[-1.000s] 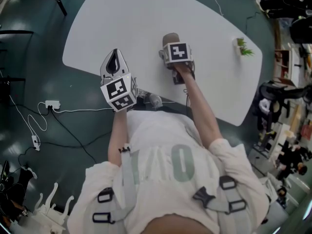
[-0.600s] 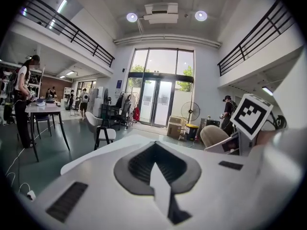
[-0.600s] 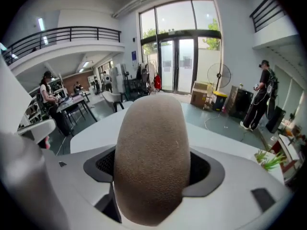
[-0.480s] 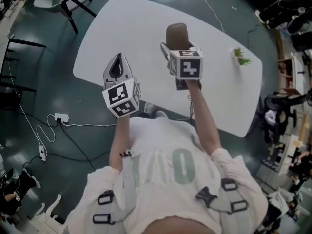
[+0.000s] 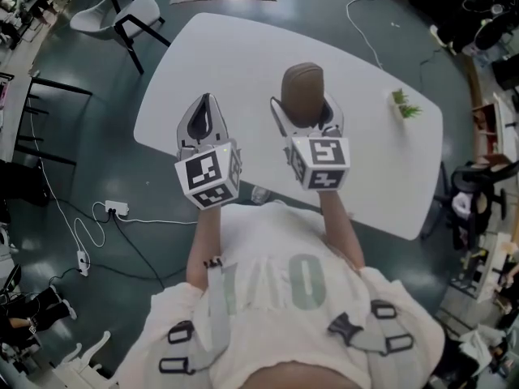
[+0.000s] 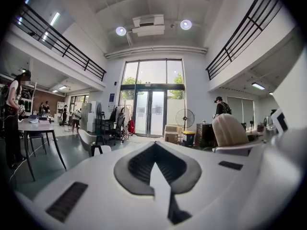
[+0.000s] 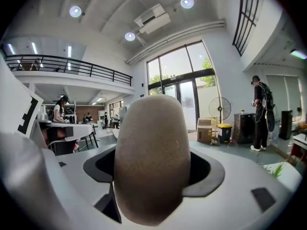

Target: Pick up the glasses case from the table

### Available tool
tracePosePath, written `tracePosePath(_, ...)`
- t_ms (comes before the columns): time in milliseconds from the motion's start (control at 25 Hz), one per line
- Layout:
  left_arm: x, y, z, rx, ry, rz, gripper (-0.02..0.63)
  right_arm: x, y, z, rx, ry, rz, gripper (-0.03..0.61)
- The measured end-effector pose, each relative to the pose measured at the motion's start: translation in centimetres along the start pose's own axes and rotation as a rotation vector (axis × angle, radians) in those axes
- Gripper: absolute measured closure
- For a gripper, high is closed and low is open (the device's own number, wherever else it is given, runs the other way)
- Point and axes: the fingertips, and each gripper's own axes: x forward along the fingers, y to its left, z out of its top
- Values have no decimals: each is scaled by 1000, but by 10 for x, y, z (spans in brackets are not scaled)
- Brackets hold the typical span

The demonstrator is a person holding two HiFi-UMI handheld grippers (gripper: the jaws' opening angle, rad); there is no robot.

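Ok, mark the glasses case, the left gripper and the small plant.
glasses case (image 5: 302, 87), head view, its brown upper end.
left gripper (image 5: 204, 105), head view, where its closed tips meet.
small plant (image 5: 404, 102), head view, its green leaves.

Left hand-held gripper (image 5: 204, 108) closed, right hand-held gripper (image 5: 303, 113) clamped

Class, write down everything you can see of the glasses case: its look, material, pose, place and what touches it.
The glasses case is a brown oblong with rounded ends and a matt, slightly fuzzy, felt-like surface. No seam, hinge or print shows. The right gripper is clamped on it, one of the jaws on each side, and most of its length sticks out beyond them. It appears to be held in the air above the white table, and only the jaws touch it.
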Motion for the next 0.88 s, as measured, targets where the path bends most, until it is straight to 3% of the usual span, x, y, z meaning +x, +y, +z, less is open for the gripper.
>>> tracePosePath(120, -1, -1, 3, 6, -10, 10, 611, -9, 1, 2, 6, -45, 7, 199)
tracePosePath(880, -2, -2, -2, 8, 9, 34, 611, -11, 0, -17, -4, -7, 15, 200)
